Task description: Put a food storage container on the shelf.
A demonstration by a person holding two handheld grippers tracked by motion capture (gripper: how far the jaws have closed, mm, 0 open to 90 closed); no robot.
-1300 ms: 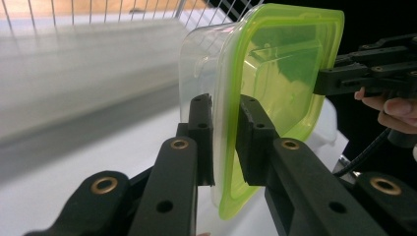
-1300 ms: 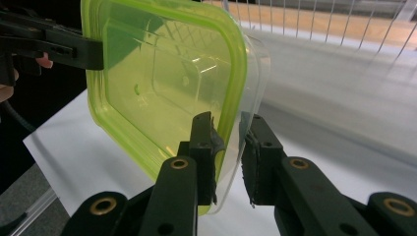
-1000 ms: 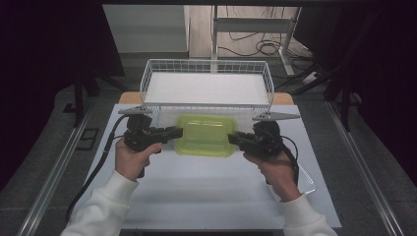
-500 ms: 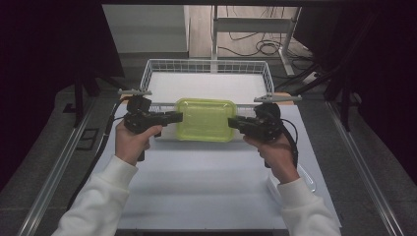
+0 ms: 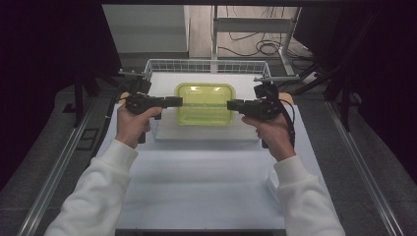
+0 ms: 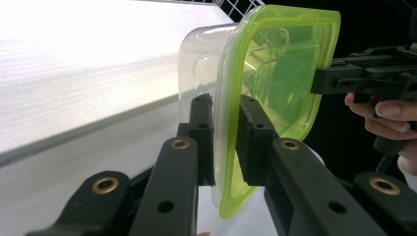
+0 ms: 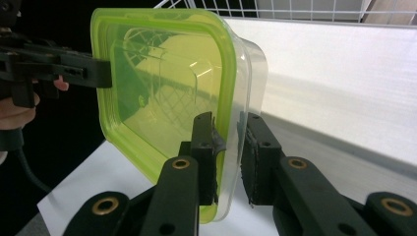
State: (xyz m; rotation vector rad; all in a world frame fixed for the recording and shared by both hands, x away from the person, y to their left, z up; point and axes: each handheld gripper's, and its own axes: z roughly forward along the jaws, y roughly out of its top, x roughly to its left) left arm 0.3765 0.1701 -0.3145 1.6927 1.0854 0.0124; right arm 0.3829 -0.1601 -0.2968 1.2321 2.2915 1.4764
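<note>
Right now a clear plastic container with a lime-green lid (image 5: pixel 205 102) hangs in the air between two hand-held tongs, lid up, above a white wire basket (image 5: pixel 206 65) whose floor is covered by a white panel. The left tongs (image 5: pixel 173 102) come in from the left side and pinch the container's left rim; in the left gripper view, the left tongs (image 6: pixel 227 140) have their two black jaws closed on the green lid edge (image 6: pixel 231 162), one pad against the clear tub wall and the other against the lid face, with only the rim's thickness between them. The right tongs (image 5: pixel 235 104) do the same from the opposite side; in the right gripper view, the right tongs (image 7: pixel 231 157) have one pad pressing the lid edge and the other on the clear wall of the container (image 7: pixel 162 98), jaws narrowly parted by the rim alone. Each gripper view also shows the other tongs gripping the far rim (the fingers of the holding hand show beside them). The person's left hand (image 5: pixel 134 123) and right hand (image 5: pixel 273 135) each grasp a tool's handle, white sleeves running back toward the bottom edge of the high view. The container sits level between the tongs, over the near half of the basket, clear of its wire walls. Below and nearer the person lies the white bench (image 5: pixel 206 182).
</note>
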